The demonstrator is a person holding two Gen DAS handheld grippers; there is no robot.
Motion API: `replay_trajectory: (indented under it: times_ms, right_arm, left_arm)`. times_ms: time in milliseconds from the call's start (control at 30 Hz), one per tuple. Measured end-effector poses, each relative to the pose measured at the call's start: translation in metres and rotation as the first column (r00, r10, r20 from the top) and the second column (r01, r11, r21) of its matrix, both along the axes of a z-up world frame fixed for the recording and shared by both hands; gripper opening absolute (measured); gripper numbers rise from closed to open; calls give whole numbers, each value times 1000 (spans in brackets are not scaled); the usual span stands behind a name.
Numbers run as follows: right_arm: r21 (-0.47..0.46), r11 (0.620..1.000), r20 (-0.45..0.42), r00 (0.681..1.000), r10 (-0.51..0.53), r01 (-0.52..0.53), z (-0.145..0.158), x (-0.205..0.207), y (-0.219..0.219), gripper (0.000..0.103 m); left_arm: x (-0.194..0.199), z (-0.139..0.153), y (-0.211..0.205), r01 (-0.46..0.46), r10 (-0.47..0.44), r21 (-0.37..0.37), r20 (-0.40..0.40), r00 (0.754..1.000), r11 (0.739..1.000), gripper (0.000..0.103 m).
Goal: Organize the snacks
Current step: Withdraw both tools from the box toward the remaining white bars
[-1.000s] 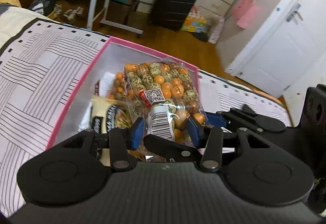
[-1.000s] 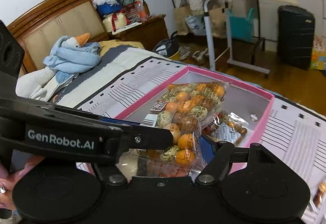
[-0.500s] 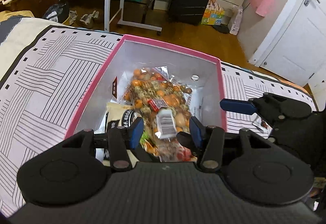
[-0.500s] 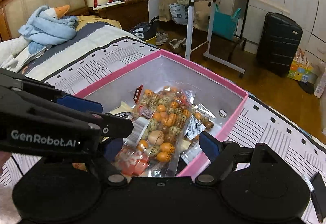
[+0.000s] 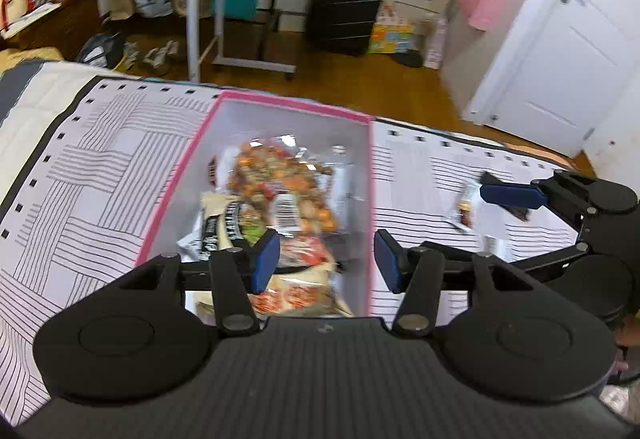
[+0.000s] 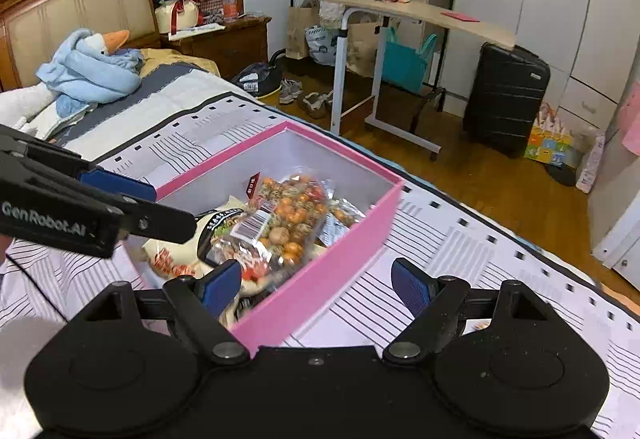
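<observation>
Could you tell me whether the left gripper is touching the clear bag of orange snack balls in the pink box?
Apart. In the left wrist view the left gripper stands open above the clear bag, which lies in the pink box.

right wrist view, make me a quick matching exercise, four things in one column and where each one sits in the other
Things:
1. clear bag of round snacks
2. pink box
3. plush goose
4. black suitcase

Places:
a. on the wooden floor by the wardrobe
b. inside the box, on top of other packets
c. near the headboard
d. on the striped bedcover

Pairs: 1-b, 2-d, 3-c, 4-a
</observation>
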State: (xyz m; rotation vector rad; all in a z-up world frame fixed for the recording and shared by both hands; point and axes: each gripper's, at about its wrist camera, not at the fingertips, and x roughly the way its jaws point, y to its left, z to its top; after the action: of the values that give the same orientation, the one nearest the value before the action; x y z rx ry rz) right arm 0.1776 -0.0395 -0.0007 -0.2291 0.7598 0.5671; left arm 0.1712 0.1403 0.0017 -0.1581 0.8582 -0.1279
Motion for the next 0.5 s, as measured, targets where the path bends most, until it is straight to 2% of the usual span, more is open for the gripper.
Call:
replay_trajectory:
  times_ms: [167, 267, 367, 500]
  right_arm:
    - [30, 998, 16, 998, -57, 56, 20, -20, -58, 86]
    - [30, 994, 19, 994, -107, 107, 23, -28, -96, 86]
    - [36, 983, 22, 984, -179, 178, 17, -32, -131, 86]
    - [93, 963, 23, 966, -257, 254, -3, -32, -165, 86]
  left_arm:
    - [-14, 20, -24, 70, -68, -52, 33, 997, 996, 60]
    - [-15, 23, -46, 108, -105, -46, 52, 993, 993, 62]
    - [-9, 21, -75, 143, -141, -25, 65, 988, 989, 63]
    - [5, 18, -113, 185, -185, 6, 91, 979, 983, 63]
